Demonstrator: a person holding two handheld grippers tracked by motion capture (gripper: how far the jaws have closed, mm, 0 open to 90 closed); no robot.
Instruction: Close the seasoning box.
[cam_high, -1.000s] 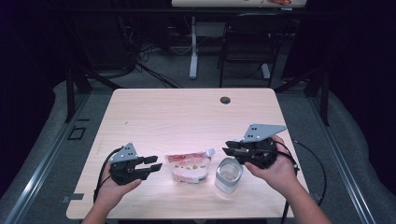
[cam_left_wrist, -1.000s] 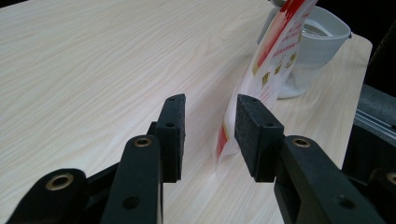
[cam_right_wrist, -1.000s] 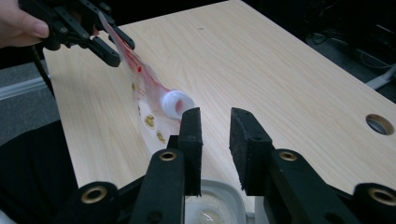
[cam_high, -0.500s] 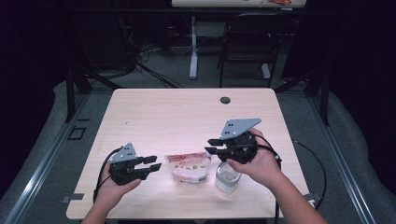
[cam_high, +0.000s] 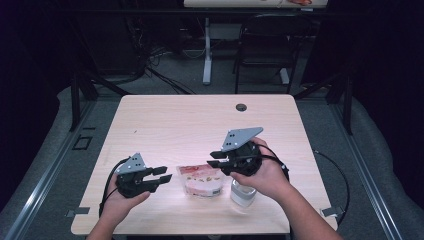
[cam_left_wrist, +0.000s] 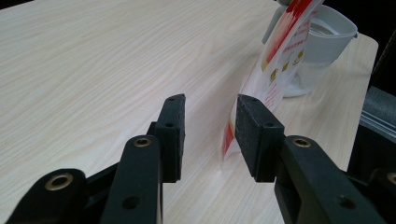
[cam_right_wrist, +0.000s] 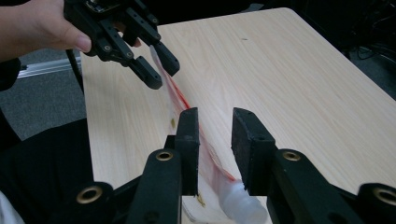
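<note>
A red-and-white spouted pouch (cam_high: 202, 181) stands near the table's front edge, with a clear plastic cup (cam_high: 243, 195) just to its right. My left gripper (cam_high: 164, 174) is level with the pouch's left edge. In the left gripper view its jaws (cam_left_wrist: 210, 105) stand open, with the pouch's edge (cam_left_wrist: 275, 70) just beyond the right pad and the cup (cam_left_wrist: 322, 42) behind it. My right gripper (cam_high: 213, 159) hovers over the pouch's top right. Its jaws (cam_right_wrist: 215, 119) are open above the pouch's top seam (cam_right_wrist: 205, 149) and spout (cam_right_wrist: 243, 203), and do not press on it. The left gripper (cam_right_wrist: 159, 65) shows at the pouch's far end.
The wooden table (cam_high: 190, 125) has a dark cable hole (cam_high: 241, 107) near its back edge. A chair (cam_high: 265, 45) and desk legs stand on the floor behind. Cables trail from both grippers off the table's front.
My right gripper has moved left, from above the cup to above the pouch's top. The left gripper, the pouch and the cup have stayed put.
</note>
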